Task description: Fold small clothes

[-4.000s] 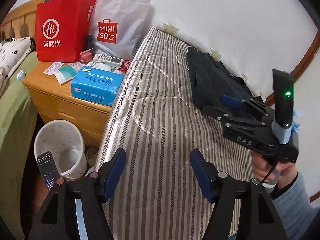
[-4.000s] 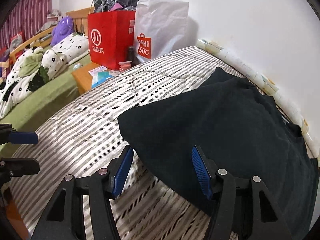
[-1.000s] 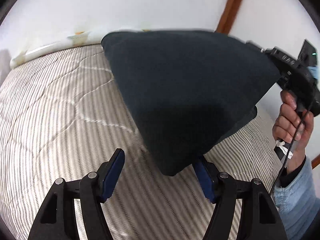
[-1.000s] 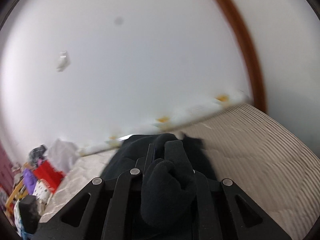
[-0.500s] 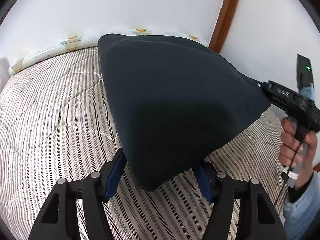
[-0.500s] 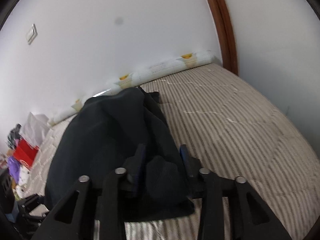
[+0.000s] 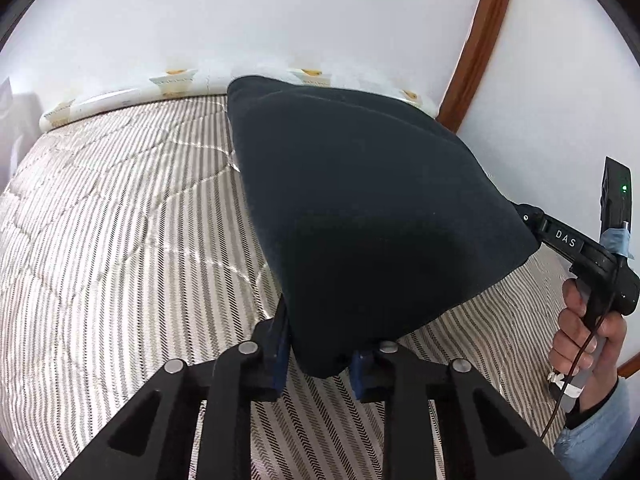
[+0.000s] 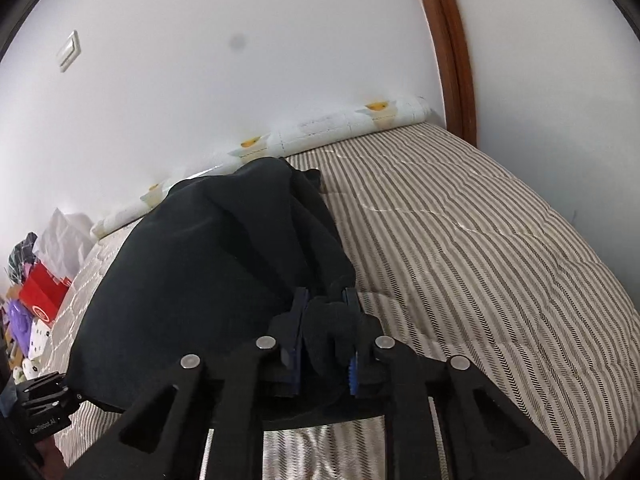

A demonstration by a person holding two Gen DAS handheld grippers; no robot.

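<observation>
1. Left side: your left gripper has its fingers closed most of the way, pinching the near left corner of the dark garment. Cloth bulges out between the blue pads.
2. Risk here: it's a thin corner bite. Pull sideways too hard and the corner likely slips out, dropping that edge onto the striped mattress.
3. Middle: garment is stretched between both grippers, near edge lifted. The far end looks to rest on the mattress by the patterned roll along the wall; contact itself is hidden.
4. Risk: uneven height between your two grips would skew the fold line. Dragging the far end could also bunch the cloth underneath.
5. Right side: your right gripper is nearly closed on a thick wad of the same garment. Fabric fills the gap between its fingers and spills back over the gripper body.
6. Risk: that wad may be more than one layer, can't tell how many. Extra layers caught there would probably leave a crease or a lumpy corner when laid down.
7. Far right: your right hand is on the handle, close to the wall and the wood trim. Swinging outward could knock it.
</observation>
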